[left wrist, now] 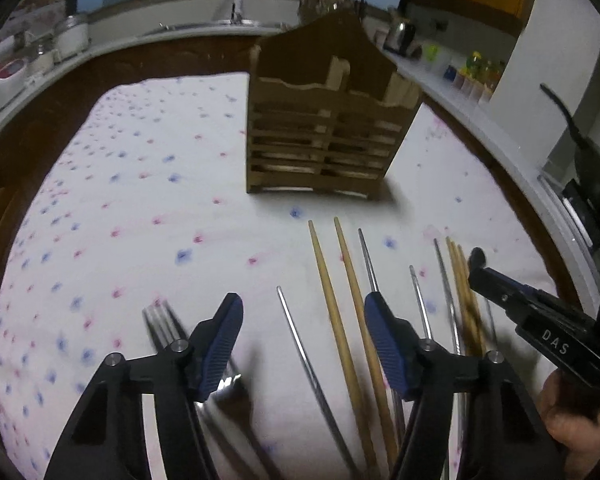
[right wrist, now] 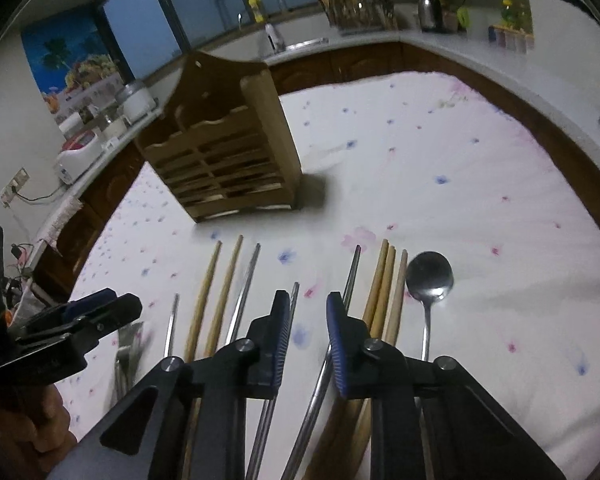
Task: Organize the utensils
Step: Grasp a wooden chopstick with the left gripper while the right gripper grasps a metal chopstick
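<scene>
Left wrist view: the left gripper (left wrist: 302,334) is spread wide, empty, above chopsticks (left wrist: 342,320) on the cloth (left wrist: 140,184); a fork (left wrist: 166,322) lies left, the rack (left wrist: 320,132) mid-cloth.

Right wrist view: the right gripper (right wrist: 308,336) is parted, empty, over chopsticks (right wrist: 384,292); a spoon (right wrist: 429,276) lies right.

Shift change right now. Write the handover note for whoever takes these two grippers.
Left claw: open, empty, low over the cloth between the fork and the chopsticks.
Right claw: open, empty, over the steel chopsticks.
Wooden caddy stands upright further back on the tablecloth; nothing sticks up out of it.
Laid in a row in front: fork, two loose bamboo chopsticks, steel chopsticks, a bamboo bundle, spoon.
Done: nothing appears sorted.
Left: move every utensil into the caddy.
</scene>
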Demonstrator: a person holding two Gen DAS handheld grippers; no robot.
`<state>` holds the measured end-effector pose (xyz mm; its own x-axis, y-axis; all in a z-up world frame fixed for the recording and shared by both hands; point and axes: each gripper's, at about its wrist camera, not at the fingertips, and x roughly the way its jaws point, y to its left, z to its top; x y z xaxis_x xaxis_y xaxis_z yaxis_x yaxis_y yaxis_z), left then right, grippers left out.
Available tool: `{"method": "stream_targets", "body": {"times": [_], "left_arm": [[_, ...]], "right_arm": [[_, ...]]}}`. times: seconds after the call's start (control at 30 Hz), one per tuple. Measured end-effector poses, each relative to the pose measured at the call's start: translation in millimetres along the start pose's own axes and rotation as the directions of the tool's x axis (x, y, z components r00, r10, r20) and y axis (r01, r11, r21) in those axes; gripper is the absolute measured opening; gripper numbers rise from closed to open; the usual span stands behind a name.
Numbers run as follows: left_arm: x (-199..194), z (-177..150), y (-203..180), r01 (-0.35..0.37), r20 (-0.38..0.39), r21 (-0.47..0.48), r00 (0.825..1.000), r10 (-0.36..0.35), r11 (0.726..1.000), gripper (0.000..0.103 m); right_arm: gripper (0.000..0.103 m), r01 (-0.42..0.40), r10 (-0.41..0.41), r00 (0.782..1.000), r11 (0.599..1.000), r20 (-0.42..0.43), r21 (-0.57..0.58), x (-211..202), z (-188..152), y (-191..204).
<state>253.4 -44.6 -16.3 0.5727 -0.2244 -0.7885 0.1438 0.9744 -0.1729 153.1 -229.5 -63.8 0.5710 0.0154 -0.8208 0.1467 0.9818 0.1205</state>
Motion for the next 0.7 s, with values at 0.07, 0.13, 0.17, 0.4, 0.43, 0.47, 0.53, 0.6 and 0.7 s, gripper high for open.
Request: {"method": "stream_targets", "body": {"times": [0.07,0.13,0.17,0.4,0.43,0.47,0.53,0.6,0.7], "left_arm": [[16.0,10.3,-2.4,0.001,-0.022,0.005,1.0,-0.001,1.0,0.054],[30.7,18.9,-5.0,-0.005,-0.039,0.011,0.999,0.005,1.0,0.052],[37.1,22.2,-5.6,-0.004,-0.046,0.009,0.999,0.004,1.0,0.051],[64.7,30.7,-11.8,0.005,-0.078,0.024,0.997,-0.003,1.0,0.046],[69.5,31.0,-12.2,0.007,-0.087,0.026,0.996,-0.005,1.0,0.045],[73.6,31.5,-12.4,0.007,-0.098,0.027,0.995,-0.004,1.0,0.039],[84.6,31.8,-13.8,0.004,-0.124,0.033,0.992,0.0,0.999,0.029],[91.7,31.4,-14.1,0.004,-0.148,0.038,0.989,0.001,0.999,0.025],[100.6,29.3,-17.0,0.009,-0.173,0.051,0.985,0.0,0.999,0.025]], "right_arm": [[0.019,0.011,-0.011,1.0,1.0,-0.017,0.0,8.8,4.7,-3.2],[0.017,0.018,-0.017,0.999,1.0,-0.046,0.011,18.6,8.4,-8.4],[0.017,0.012,-0.011,0.999,1.0,-0.05,0.02,21.6,9.3,-9.6],[0.014,0.034,-0.03,0.994,0.999,-0.101,0.039,40.5,10.8,-15.6],[0.012,0.034,-0.03,0.994,0.999,-0.102,0.039,41.5,10.5,-15.8],[0.012,0.036,-0.033,0.995,0.999,-0.097,0.035,41.7,11.0,-14.6],[0.01,0.028,-0.024,0.995,0.999,-0.098,0.035,43.1,12.2,-12.4],[0.01,0.024,-0.021,0.995,0.999,-0.096,0.032,44.0,13.1,-11.4],[0.009,0.012,-0.009,0.995,0.999,-0.095,0.032,44.7,13.1,-11.1]]}}
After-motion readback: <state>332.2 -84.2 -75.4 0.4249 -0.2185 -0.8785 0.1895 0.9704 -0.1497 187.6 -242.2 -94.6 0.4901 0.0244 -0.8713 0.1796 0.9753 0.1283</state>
